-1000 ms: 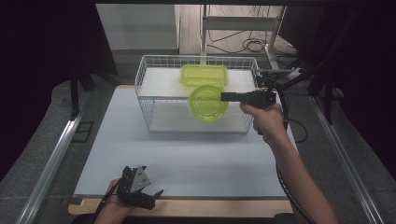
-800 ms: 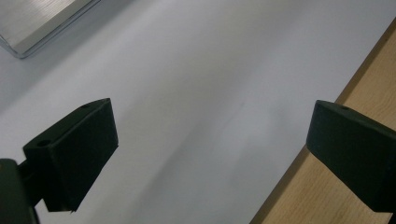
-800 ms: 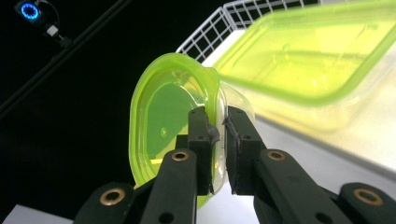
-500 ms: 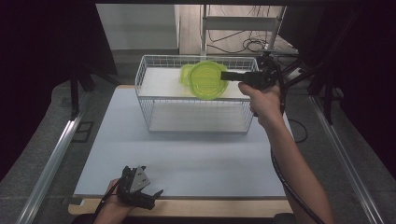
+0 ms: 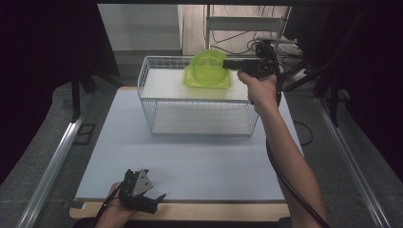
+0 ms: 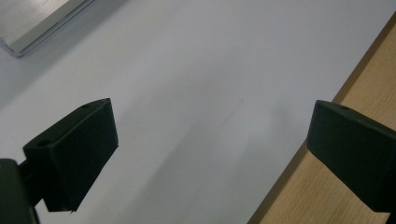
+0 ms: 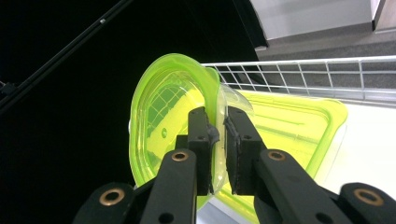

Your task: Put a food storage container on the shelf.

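Observation:
My right gripper [image 5: 226, 63] is shut on the rim of a round, translucent lime-green bowl [image 5: 208, 67], which it holds on edge above the top shelf of a white wire rack [image 5: 147, 102]. In the right gripper view, the pads [image 7: 200, 130] pinch the bowl [image 7: 163, 121] wall. Right behind it, a rectangular green container [image 7: 299, 126] lies on the shelf, and the high view shows the container [image 5: 226, 82] under the bowl. At the table's near edge my left gripper [image 5: 157, 203] rests open; between its jaws [image 6: 210, 135] lies bare white mat.
The rack stands at the back middle of the white mat [image 5: 199, 161], and its lower shelf [image 5: 199, 121] is bare. A wooden strip [image 6: 373, 60] runs along the mat's near edge. Metal rails [image 5: 52, 161] flank the table. Cables and stands crowd the back right.
The right hand has carried the green bowl up and away, from in front of the rack to above its top shelf, tipping it more upright. The left gripper has stayed put.

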Available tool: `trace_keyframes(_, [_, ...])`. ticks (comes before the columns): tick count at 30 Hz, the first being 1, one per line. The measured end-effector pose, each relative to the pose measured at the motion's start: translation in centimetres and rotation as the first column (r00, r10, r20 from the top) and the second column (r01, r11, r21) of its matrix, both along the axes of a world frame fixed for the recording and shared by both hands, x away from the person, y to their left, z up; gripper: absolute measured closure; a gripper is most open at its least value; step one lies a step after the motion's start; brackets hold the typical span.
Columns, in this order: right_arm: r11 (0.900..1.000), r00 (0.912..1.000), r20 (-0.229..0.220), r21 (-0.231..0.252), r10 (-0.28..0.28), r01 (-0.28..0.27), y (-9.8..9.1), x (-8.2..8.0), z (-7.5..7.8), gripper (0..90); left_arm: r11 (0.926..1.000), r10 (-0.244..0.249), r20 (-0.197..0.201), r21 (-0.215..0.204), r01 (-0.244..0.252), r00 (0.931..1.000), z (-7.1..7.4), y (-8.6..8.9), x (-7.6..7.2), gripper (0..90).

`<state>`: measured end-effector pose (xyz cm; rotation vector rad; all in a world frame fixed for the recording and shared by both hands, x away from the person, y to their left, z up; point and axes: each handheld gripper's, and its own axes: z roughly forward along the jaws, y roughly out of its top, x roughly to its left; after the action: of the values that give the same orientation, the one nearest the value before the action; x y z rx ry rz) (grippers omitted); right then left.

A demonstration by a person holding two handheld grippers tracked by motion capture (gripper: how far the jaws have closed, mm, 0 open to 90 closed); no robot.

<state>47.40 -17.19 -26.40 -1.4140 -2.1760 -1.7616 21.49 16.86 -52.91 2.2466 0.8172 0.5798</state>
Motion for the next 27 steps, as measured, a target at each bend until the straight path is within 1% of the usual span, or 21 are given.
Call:
trace_keyframes(3, [1.0000, 0.9998, -0.019, -0.006, 0.005, -0.005, 0.3, 0.4, -0.3, 80.5, 1.0000, -0.005, -0.001, 0.007, 0.005, 1.0000, 0.0, -0.1, 0.0, 2.2])
trace_keyframes(4, [1.0000, 0.9997, -0.024, -0.001, 0.005, -0.005, 0.4, 0.5, -0.3, 80.0, 1.0000, -0.005, -0.001, 0.007, 0.005, 1.0000, 0.0, -0.1, 0.0, 2.1])
trace_keyframes(5, [1.0000, 0.9998, -0.022, -0.005, -0.001, 0.001, 0.5, 0.5, -0.3, 79.8, 1.0000, -0.005, -0.001, 0.008, 0.005, 1.0000, 0.0, -0.1, 0.0, 2.1])
trace_keyframes(6, [0.9999, 0.9999, -0.013, -0.013, -0.010, 0.010, 0.6, 0.5, -0.2, 79.4, 1.0000, -0.005, -0.001, 0.008, 0.005, 1.0000, 0.0, -0.1, 0.0, 2.2])
trace_keyframes(8, [0.9986, 0.9995, 0.006, -0.044, -0.031, 0.031, 0.8, 0.4, 0.0, 78.5, 1.0000, -0.005, -0.001, 0.008, 0.005, 1.0000, -0.1, -0.1, 0.0, 2.1])
trace_keyframes(9, [0.9969, 0.9991, 0.020, -0.068, -0.037, 0.039, 1.0, 0.4, 0.1, 77.7, 0.9999, -0.005, -0.001, 0.009, 0.005, 1.0000, -0.1, -0.1, 0.0, 2.2])
trace_keyframes(12, [0.9914, 0.9971, 0.046, -0.113, -0.060, 0.065, 1.4, 0.3, 0.4, 74.9, 1.0000, -0.006, 0.000, 0.008, 0.006, 1.0000, -0.1, -0.2, 0.0, 2.1])
trace_keyframes(14, [0.9894, 0.9962, 0.057, -0.127, -0.065, 0.072, 1.7, 0.2, 0.4, 73.7, 0.9999, -0.007, 0.000, 0.008, 0.007, 1.0000, -0.1, -0.2, -0.1, 2.1])
trace_keyframes(18, [0.9821, 0.9937, 0.073, -0.162, -0.086, 0.096, 2.0, 0.4, 0.4, 69.0, 0.9999, -0.007, 0.000, 0.010, 0.007, 1.0000, -0.1, -0.2, -0.1, 2.1])
trace_keyframes(21, [0.9783, 0.9915, 0.085, -0.174, -0.098, 0.112, 2.2, 0.6, 0.4, 68.5, 0.9998, -0.011, -0.001, 0.017, 0.011, 0.9999, -0.1, -0.2, -0.1, 2.2])
trace_keyframes(25, [0.9777, 0.9897, 0.092, -0.170, -0.110, 0.124, 2.1, 0.8, 0.2, 68.4, 0.9997, -0.013, -0.003, 0.019, 0.013, 0.9999, -0.1, -0.2, -0.1, 2.2])
trace_keyframes(27, [0.9771, 0.9894, 0.095, -0.172, -0.110, 0.125, 2.1, 0.8, 0.2, 66.9, 0.9997, -0.013, -0.004, 0.019, 0.014, 0.9999, -0.1, -0.2, -0.1, 2.2])
